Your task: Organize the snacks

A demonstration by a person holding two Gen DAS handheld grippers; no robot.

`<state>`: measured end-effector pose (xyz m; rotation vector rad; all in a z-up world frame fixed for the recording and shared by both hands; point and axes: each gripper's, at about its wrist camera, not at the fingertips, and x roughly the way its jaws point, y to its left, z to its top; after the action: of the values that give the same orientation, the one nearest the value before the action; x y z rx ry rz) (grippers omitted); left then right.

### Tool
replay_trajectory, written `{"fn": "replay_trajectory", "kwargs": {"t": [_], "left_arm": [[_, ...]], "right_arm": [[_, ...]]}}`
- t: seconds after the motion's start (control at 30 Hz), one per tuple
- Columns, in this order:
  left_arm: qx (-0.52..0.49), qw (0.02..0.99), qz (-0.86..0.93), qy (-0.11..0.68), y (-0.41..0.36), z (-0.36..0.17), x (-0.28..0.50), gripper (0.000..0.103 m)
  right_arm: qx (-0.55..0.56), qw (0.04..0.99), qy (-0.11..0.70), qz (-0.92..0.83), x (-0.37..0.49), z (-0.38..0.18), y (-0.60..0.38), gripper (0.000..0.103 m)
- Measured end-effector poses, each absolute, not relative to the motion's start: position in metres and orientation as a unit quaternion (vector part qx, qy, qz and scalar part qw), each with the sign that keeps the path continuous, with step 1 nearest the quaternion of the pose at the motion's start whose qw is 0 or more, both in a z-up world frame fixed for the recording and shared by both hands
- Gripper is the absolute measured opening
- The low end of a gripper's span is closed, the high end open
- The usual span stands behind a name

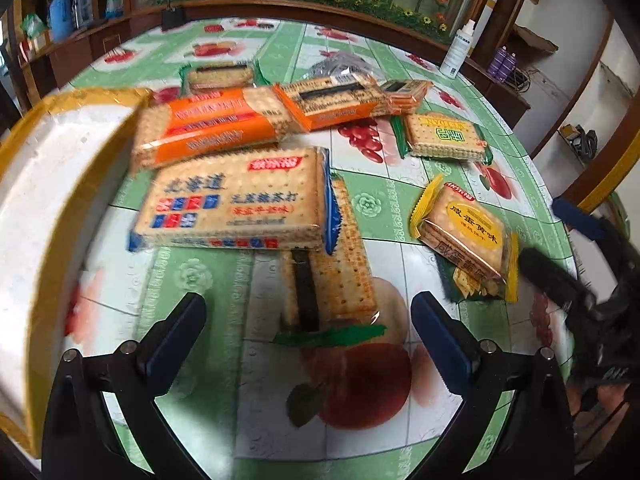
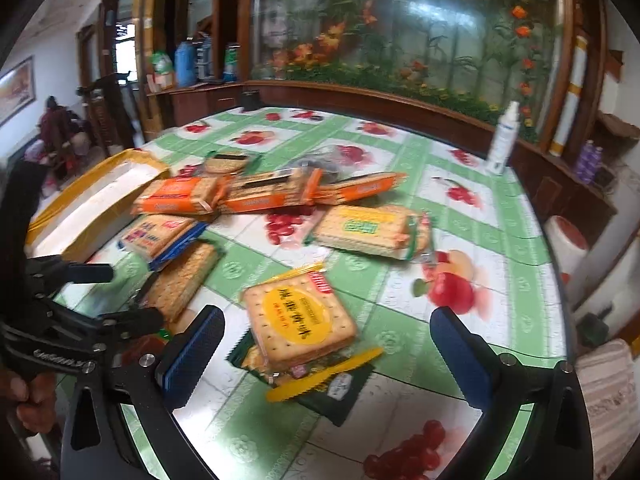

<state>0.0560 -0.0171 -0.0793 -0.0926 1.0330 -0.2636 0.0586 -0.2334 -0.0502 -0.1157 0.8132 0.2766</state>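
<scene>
My left gripper (image 1: 308, 328) hangs spread wide and empty over a green-edged cracker pack (image 1: 328, 280) on the fruit-print table (image 1: 248, 400). My right gripper (image 2: 326, 350) is likewise spread, holding nothing, above the yellow cracker pack (image 2: 298, 320). Orange packs (image 1: 204, 130) lie beside the white box (image 1: 44, 184) at left

I see a green and white tablecloth (image 1: 372, 204) with red fruit pictures, orange cracker packs (image 1: 204, 128), a blue-edged pack (image 1: 236, 200), a yellow pack (image 2: 300, 320), and blue gripper pads (image 2: 192, 356).
</scene>
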Motion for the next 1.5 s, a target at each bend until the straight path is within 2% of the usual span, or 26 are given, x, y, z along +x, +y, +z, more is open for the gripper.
{"fn": "replay_trajectory", "kwargs": {"t": [0.37, 0.43, 0.47, 0.5, 0.53, 0.57, 0.6, 0.67, 0.7, 0.9, 1.0, 1.23, 1.5], "left_arm": [[-0.005, 0.865, -0.087, 0.494, -0.037, -0.087, 0.091, 0.102], [0.008, 0.867, -0.080, 0.492, -0.038, -0.088, 0.094, 0.101], [0.016, 0.869, -0.077, 0.489, -0.038, -0.088, 0.094, 0.096], [0.027, 0.871, -0.074, 0.485, -0.039, -0.089, 0.093, 0.092], [0.037, 0.874, -0.074, 0.479, -0.039, -0.088, 0.091, 0.085], [0.039, 0.877, -0.081, 0.472, -0.039, -0.087, 0.088, 0.077], [0.040, 0.878, -0.085, 0.470, -0.037, -0.086, 0.086, 0.074], [0.044, 0.879, -0.094, 0.465, -0.037, -0.084, 0.084, 0.049], [0.045, 0.880, -0.100, 0.463, -0.037, -0.082, 0.084, 0.044], [0.022, 0.877, -0.139, 0.460, -0.030, -0.080, 0.075, 0.044], [-0.010, 0.869, -0.177, 0.461, -0.024, -0.076, 0.064, 0.044], [0.002, 0.870, -0.234, 0.434, -0.021, -0.058, 0.019, 0.044], [-0.031, 0.869, -0.261, 0.419, 0.012, -0.035, -0.007, 0.044]], "right_arm": [[-0.034, 0.865, 0.459, 0.201, 0.104, -0.093, -0.227, 0.102], [-0.020, 0.860, 0.465, 0.209, 0.110, -0.097, -0.229, 0.095], [-0.012, 0.857, 0.469, 0.213, 0.112, -0.099, -0.229, 0.092], [-0.009, 0.854, 0.474, 0.214, 0.115, -0.101, -0.230, 0.084], [-0.009, 0.850, 0.481, 0.214, 0.117, -0.104, -0.229, 0.080], [-0.014, 0.852, 0.479, 0.211, 0.117, -0.106, -0.228, 0.079], [-0.025, 0.853, 0.478, 0.208, 0.116, -0.106, -0.226, 0.078], [-0.046, 0.854, 0.478, 0.202, 0.114, -0.106, -0.222, 0.077], [-0.058, 0.854, 0.477, 0.196, 0.112, -0.107, -0.219, 0.075], [-0.038, 0.860, 0.479, 0.171, 0.100, -0.104, -0.227, 0.072], [0.004, 0.866, 0.470, 0.170, 0.084, -0.097, -0.242, 0.072], [0.112, 0.867, 0.451, 0.177, 0.047, -0.080, -0.280, 0.072], [0.129, 0.869, 0.440, 0.183, 0.032, -0.066, -0.275, 0.072]]}}
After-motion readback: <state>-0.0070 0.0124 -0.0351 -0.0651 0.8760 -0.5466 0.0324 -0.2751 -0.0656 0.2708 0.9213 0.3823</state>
